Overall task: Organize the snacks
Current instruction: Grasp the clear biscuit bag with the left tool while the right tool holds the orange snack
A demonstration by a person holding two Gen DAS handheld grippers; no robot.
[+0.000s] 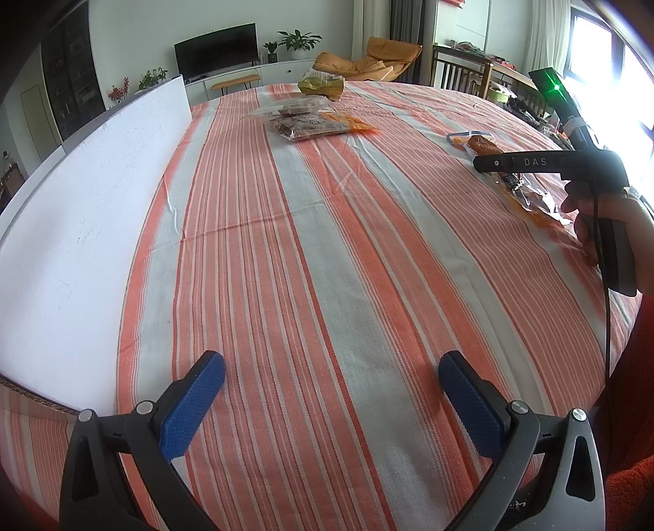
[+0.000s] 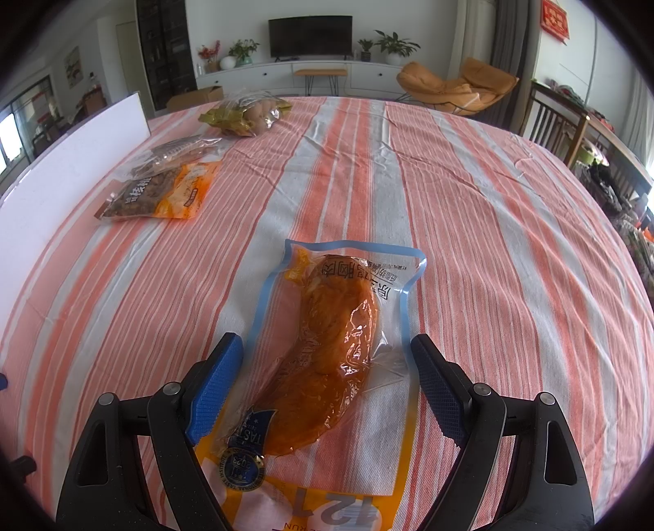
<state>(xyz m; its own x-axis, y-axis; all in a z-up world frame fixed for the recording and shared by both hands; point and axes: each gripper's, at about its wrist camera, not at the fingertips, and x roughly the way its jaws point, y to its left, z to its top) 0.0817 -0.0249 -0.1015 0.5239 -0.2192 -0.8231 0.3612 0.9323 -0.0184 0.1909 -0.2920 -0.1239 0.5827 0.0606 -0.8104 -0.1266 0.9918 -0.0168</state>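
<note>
My right hand-held gripper [image 2: 327, 380] hangs open over the chicken pouch [image 2: 327, 351], jaws straddling it, nothing gripped. My left hand-held gripper [image 1: 332, 378] is open too, above bare cloth [image 1: 327, 245], holding nothing.

The pouch lies flat on the desk near my side. Three other snacks sit together near the far left: the orange bag [image 2: 163, 192], a clear bag [image 2: 180, 149] just behind it, and the green-gold bag [image 2: 245, 112] farthest back.

Risks, in my judgement: the pouch film looks slick and flat, so closing jaws may skid off or pinch only the seal. The cloth is wrinkled; a low approach could snag it and drag the snacks.

A white board [image 1: 90, 196] stands along the left edge. The room behind holds a TV [image 2: 310, 36], plants and an orange lounge chair [image 2: 453, 88].
</note>
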